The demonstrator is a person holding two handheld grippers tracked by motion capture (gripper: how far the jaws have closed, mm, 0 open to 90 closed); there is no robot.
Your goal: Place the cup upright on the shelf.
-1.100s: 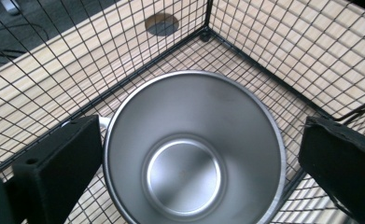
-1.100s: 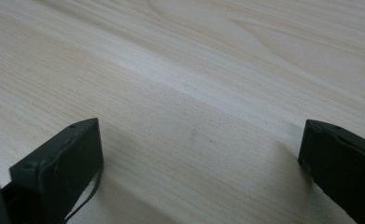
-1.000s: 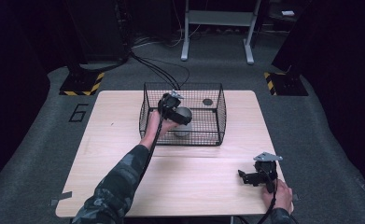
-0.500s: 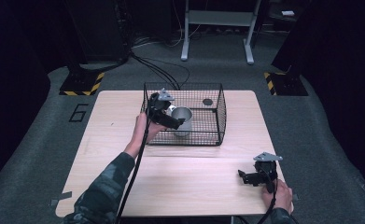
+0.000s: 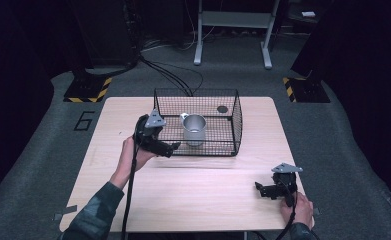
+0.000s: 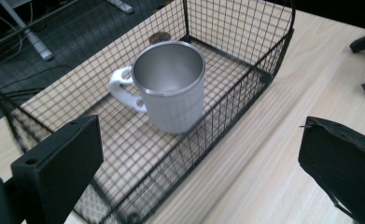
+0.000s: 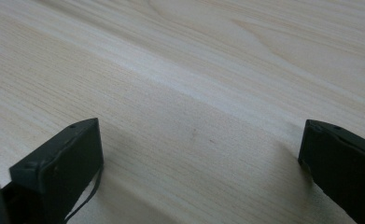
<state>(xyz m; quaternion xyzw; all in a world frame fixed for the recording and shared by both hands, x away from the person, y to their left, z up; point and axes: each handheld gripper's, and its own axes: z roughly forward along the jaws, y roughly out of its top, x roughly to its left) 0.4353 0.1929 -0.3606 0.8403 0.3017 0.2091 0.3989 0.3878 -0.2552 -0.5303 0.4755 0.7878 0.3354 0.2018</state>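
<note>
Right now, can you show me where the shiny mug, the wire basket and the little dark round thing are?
mug point(image 6: 175, 109), left gripper view, its outer wall.
wire basket point(image 5: 237, 120), high view, its right wall.
dark round thing point(image 5: 222, 109), high view, its top.

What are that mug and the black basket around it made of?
The mug looks like brushed stainless steel, judging by its dull silver sheen inside and out. The basket appears to be thin metal wire with a black coating, welded into a grid.
</note>
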